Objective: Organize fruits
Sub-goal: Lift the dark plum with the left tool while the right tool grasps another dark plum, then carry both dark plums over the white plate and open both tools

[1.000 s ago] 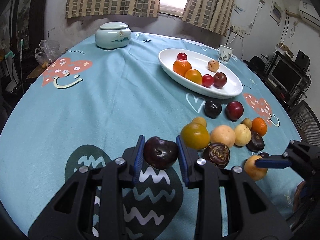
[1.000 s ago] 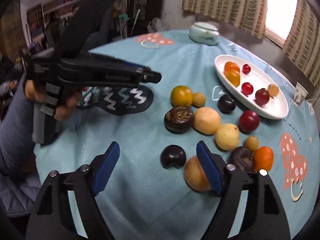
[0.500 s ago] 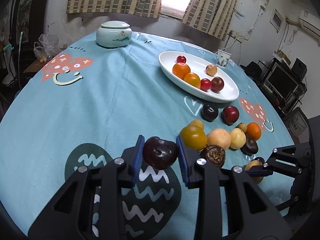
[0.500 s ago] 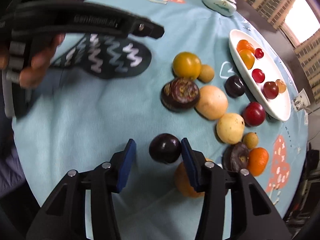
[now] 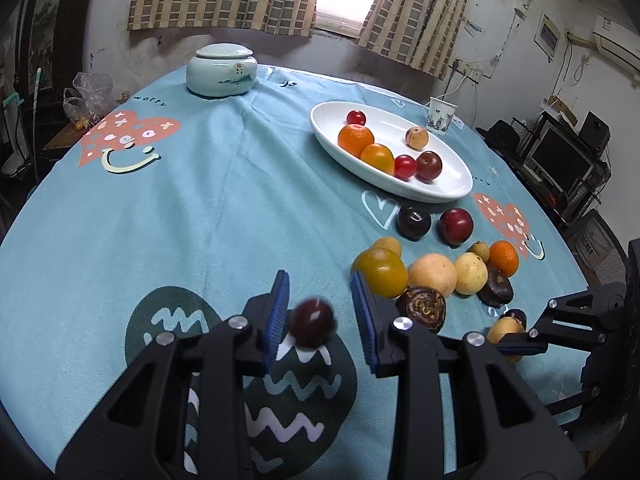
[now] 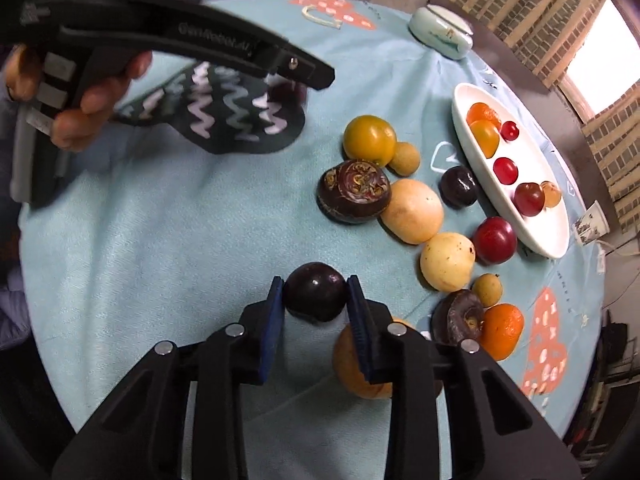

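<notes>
The dark plum [image 6: 315, 297] sits on the blue tablecloth [image 6: 160, 220], well apart from the white oval dish [image 6: 516, 216], and the right gripper [image 6: 315, 300] is clamped on it, both blue pads touching its sides. A second dark red plum [image 5: 313, 322] (blurred in the picture) is between the pads of the left gripper [image 5: 320, 312], whose jaws stand wide and do not touch it. The loose fruit pile [image 5: 432, 272] lies between this plum and the dish [image 5: 440, 192].
</notes>
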{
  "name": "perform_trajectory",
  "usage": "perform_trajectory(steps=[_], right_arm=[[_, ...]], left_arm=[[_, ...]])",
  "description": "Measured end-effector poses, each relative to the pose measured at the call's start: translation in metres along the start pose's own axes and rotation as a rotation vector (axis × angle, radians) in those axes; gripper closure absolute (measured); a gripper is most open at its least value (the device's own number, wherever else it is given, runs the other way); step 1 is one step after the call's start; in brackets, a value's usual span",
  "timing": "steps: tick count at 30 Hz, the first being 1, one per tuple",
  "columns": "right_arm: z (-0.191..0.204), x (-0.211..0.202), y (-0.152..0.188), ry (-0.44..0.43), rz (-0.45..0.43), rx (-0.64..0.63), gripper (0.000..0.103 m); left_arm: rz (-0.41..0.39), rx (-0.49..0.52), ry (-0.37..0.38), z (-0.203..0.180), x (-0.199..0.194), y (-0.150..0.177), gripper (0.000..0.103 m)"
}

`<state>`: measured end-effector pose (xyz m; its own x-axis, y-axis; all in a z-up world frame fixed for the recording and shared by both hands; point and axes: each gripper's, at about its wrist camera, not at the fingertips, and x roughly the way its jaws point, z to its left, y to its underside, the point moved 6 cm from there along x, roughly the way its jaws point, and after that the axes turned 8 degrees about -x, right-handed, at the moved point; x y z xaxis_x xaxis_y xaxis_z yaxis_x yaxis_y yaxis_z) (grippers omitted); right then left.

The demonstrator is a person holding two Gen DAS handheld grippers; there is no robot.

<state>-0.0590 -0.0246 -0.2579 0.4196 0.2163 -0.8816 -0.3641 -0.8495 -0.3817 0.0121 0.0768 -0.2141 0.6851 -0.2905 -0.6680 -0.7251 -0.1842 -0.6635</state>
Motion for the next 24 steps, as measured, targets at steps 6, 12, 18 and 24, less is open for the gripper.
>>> perform_trajectory(steps=[6,12,18,24], right_arm=[[-0.009,-0.019,0.013,-0.077,-0.137,0.152,0.071],[-0.013,-0.037,0.025,-0.12,-0.236,0.241,0.071],[-0.023,-0.053,0.036,-0.131,-0.314,0.283,0.071],[-0.032,-0.052,0.048,-0.142,-0.345,0.325,0.071]], left_arm=[[0.002,0.022,-0.008,-0.003,0.002,0.002,0.071],[-0.003,-0.086,0.064,0.018,-0.009,-0.007,0.061],[0.029,0.083,-0.014,0.004,-0.011,0.004,0.044],[0.096,0.257,-0.139,-0.013,0.02,0.016,0.043]])
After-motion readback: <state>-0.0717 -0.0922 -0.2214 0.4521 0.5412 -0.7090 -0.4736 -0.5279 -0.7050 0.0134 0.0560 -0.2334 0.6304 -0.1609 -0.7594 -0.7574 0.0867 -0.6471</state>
